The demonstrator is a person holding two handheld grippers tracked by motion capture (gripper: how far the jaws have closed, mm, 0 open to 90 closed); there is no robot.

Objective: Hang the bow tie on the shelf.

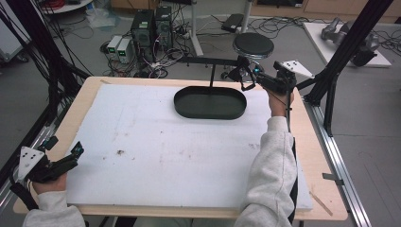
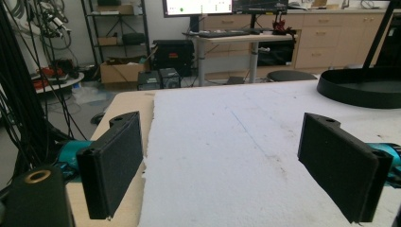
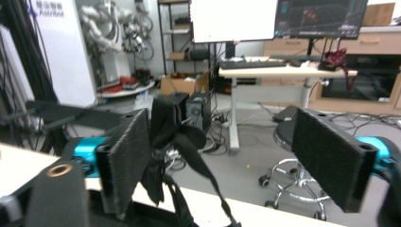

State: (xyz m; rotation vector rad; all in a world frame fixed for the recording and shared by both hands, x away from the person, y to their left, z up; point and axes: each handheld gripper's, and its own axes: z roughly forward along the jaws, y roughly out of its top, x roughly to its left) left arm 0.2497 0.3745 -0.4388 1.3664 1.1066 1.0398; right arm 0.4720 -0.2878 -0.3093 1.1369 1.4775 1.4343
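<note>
**Strapped piece may slip off the bar end as the right claw clears**

Nearest, at the lower left of the high view, the left gripper rests at the edge of the white foam board. Its jaws stand wide apart with nothing between them, as the left gripper view also shows. It is well away from the work and poses little risk.

Farther up, at the centre top of the board, stands the black oval metal base of a stand, with a thin upright post and a horizontal black bar.

At the bar's right end, the right gripper has its jaws open, gripping nothing. The black fabric piece with thin straps hangs there, apparently draped over the bar's tip. In the right gripper view the piece lies against the pad at the left of the frame, its straps dangling down between the jaws.

The main risks, as I judge them:
- The rough pad could snag the fabric or a strap when the hand moves off, dragging the piece from the bar's tip.
- A knock on the bar could rock the light stand.
- If the piece falls, it would probably drop past the wooden table edge toward the round black stool.
</note>
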